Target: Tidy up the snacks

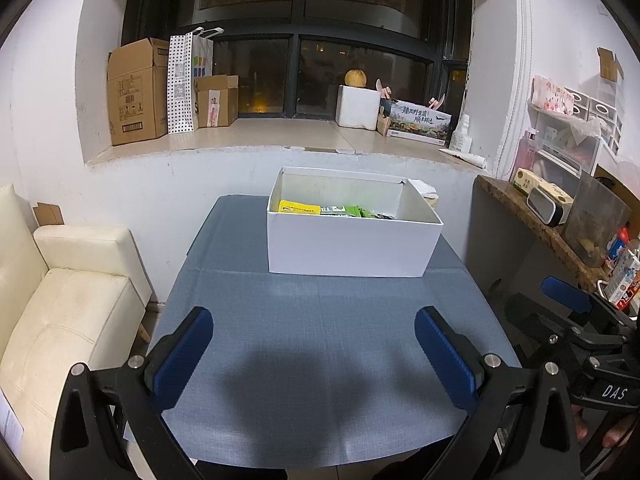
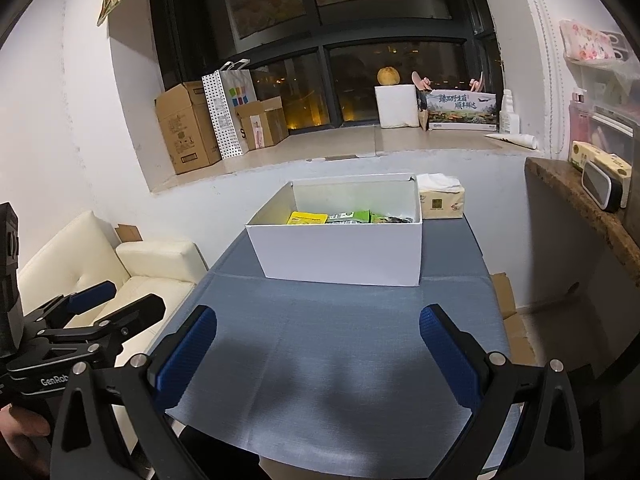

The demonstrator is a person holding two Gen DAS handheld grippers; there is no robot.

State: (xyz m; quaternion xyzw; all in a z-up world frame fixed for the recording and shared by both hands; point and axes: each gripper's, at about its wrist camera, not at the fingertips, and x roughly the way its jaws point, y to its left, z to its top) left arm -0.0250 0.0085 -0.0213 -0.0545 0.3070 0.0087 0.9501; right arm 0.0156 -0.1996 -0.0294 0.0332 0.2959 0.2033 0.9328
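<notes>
A white open box [image 1: 352, 248] [image 2: 340, 256] stands at the far end of the blue-clothed table [image 1: 320, 340] [image 2: 340, 352]. Inside it lie a yellow snack packet [image 1: 299, 208] [image 2: 307, 218] and green snack packets [image 1: 352, 211] [image 2: 356, 217]. My left gripper [image 1: 314, 344] hovers open over the near part of the table, nothing between its blue pads. My right gripper [image 2: 318, 344] is open too, over the same bare cloth, well short of the box. Each gripper shows at the edge of the other's view, the right one [image 1: 576, 312] and the left one [image 2: 104, 304].
A cream sofa [image 1: 60, 308] [image 2: 132, 272] stands left of the table. A tissue pack [image 2: 440, 200] sits behind the box. A stone-topped counter [image 1: 540, 224] [image 2: 580, 200] with bottles and boxes runs along the right. Cardboard boxes [image 1: 138, 92] and a paper bag line the window sill.
</notes>
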